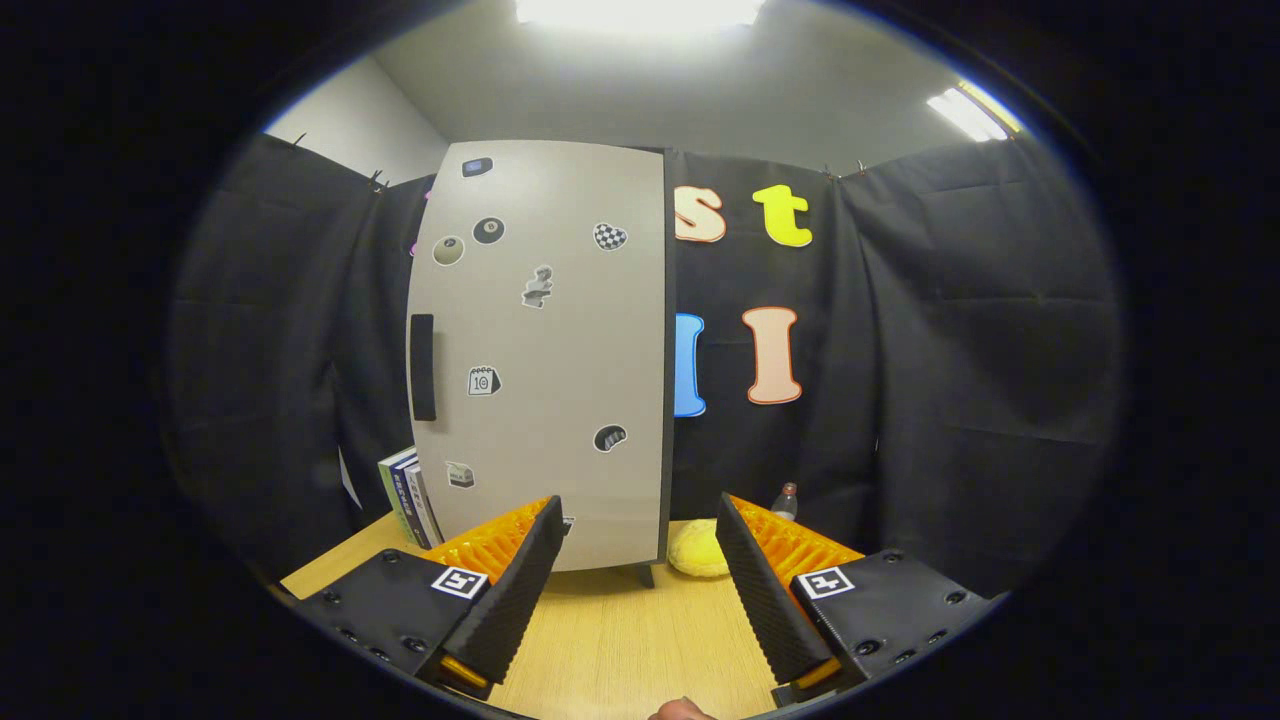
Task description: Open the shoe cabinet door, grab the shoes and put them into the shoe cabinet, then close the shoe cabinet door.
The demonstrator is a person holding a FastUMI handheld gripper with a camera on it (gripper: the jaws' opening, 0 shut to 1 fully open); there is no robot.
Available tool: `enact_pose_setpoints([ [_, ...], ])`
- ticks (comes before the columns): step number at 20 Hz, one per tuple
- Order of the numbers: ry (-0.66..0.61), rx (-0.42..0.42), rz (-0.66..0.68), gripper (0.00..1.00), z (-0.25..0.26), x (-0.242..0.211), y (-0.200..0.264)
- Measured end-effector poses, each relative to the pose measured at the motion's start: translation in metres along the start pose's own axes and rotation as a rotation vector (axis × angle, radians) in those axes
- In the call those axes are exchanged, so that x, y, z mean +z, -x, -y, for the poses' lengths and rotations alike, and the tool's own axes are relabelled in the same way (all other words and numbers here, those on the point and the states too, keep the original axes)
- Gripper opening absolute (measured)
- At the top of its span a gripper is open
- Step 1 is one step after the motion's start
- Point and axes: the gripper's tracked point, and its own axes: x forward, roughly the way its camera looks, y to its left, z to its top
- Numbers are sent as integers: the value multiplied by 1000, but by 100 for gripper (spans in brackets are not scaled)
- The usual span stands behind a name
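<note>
The shoe cabinet (545,350) stands on the table (620,640) just beyond the fingers, door shut, its dark handle (423,367) on the left. The gripper (635,545) is spread wide, holding nothing. A yellow slipper (697,550) lies right of the cabinet's foot, so putting-away remains. A door sticker reads "10"; the book (410,495) spines are illegible

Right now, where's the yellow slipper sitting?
In the gripper view, the yellow slipper lies on the wooden table beside the closed cabinet door's right bottom corner, beyond the open gripper, with a small bottle to its right.
</note>
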Motion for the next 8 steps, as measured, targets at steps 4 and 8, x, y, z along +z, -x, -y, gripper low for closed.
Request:
enact_pose_setpoints([
  [4,1,7,2,96,1,-1,-1],
  [8,-10,11,-9,96,4,-7,-1],
])
